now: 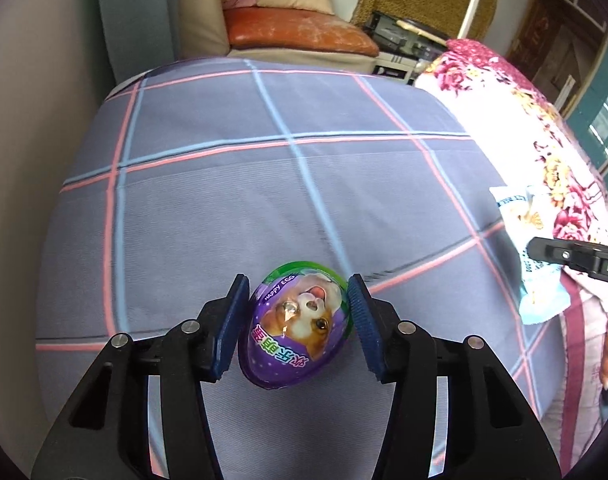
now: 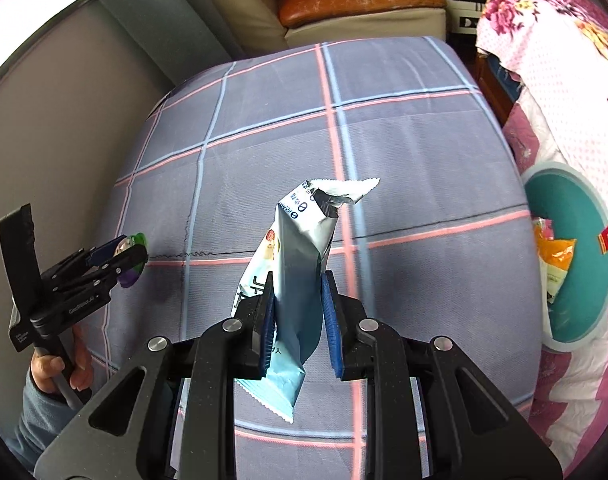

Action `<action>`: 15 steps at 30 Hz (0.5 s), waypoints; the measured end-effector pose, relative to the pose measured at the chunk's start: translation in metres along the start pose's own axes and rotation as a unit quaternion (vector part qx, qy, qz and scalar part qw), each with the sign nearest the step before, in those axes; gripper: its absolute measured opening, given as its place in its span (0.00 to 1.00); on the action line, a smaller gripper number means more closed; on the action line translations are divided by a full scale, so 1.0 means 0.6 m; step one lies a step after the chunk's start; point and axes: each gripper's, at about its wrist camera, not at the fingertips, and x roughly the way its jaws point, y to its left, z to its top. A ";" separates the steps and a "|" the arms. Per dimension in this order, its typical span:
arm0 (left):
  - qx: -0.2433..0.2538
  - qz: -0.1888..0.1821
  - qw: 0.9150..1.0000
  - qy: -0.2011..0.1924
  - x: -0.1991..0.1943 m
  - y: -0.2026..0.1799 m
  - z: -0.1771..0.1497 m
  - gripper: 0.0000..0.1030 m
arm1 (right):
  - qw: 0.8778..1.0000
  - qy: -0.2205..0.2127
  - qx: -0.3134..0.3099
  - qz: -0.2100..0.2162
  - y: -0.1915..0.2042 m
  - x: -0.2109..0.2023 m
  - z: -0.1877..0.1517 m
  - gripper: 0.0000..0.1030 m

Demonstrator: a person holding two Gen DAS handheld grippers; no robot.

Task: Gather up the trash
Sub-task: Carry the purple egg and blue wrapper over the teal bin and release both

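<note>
Two hand-held grippers are showing, each carrying one piece of trash above a bed spread with a grey-blue plaid sheet (image 1: 304,128).

Item one — the left gripper (image 1: 299,308) is clamping a purple egg-shaped capsule (image 1: 297,326) printed with a dog's face and the words "HAPPY EGG". Its blue pads (image 1: 229,328) are pressing on the capsule's two sides, the jaws standing about half apart around it. In the right wrist view this gripper is sitting at 9 o'clock, the capsule's green rim peeking past the fingertips, and a hand (image 2: 59,364) in a blue sleeve is gripping its handle.

Item two — the right gripper (image 2: 297,300) is pinching a pale blue snack wrapper (image 2: 299,264), jaws drawn narrow on the crumpled film. The wrapper is standing upright between the pads, its torn top flaring toward 1 o'clock and its lower end hanging out below. In the left wrist view the same wrapper is appearing at 3 o'clock.

Surroundings: a floral pink quilt (image 2: 564,80) is lying along the bed's right edge. A teal bin (image 2: 576,280) with a pale rim is sitting at 3 o'clock in the right wrist view, holding an orange packet (image 2: 556,256). A sofa with an orange cushion (image 1: 299,36) is standing at 12 o'clock.
</note>
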 end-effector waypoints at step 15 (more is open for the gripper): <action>0.042 -0.038 0.998 0.015 0.024 -0.153 0.017 0.48 | 0.998 -0.041 0.050 0.013 -0.113 -0.060 -0.014 0.20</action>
